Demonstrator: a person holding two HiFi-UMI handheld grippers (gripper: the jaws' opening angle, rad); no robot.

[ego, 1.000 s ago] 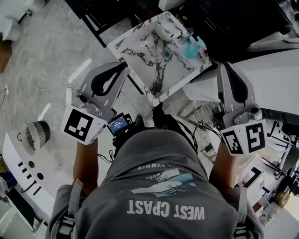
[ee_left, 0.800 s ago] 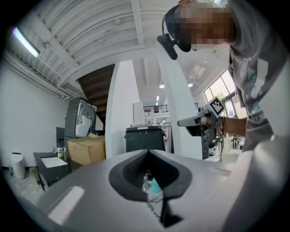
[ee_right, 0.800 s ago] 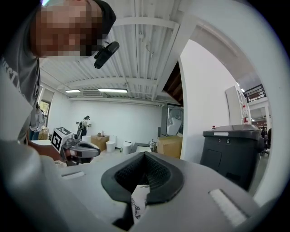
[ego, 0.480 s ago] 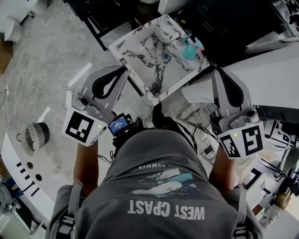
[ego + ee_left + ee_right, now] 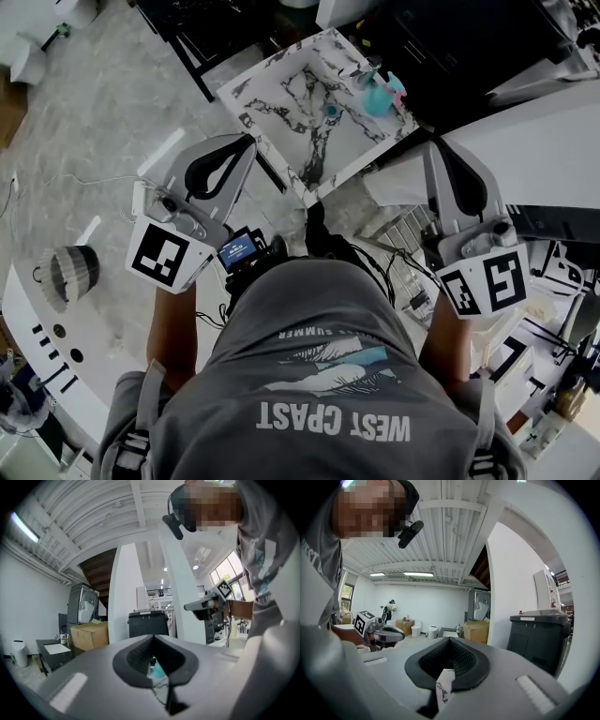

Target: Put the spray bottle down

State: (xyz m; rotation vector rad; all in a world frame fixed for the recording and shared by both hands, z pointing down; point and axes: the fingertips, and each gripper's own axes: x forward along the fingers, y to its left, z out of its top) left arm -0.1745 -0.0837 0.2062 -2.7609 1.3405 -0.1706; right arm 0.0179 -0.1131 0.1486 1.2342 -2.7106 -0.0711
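Left gripper point(image 5: 249, 141) and right gripper point(image 5: 438, 145) hovering side by side, jaws of both pressing together, gripping nothing; teal spray bottle point(image 5: 379, 96) sitting on marble table point(image 5: 272, 108) near its right corner, apart from both grippers

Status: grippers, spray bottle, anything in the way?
Left gripper shut, empty; right gripper shut, empty. Spray bottle down, upright on marble table, apart from both grippers. No obstruction seen.
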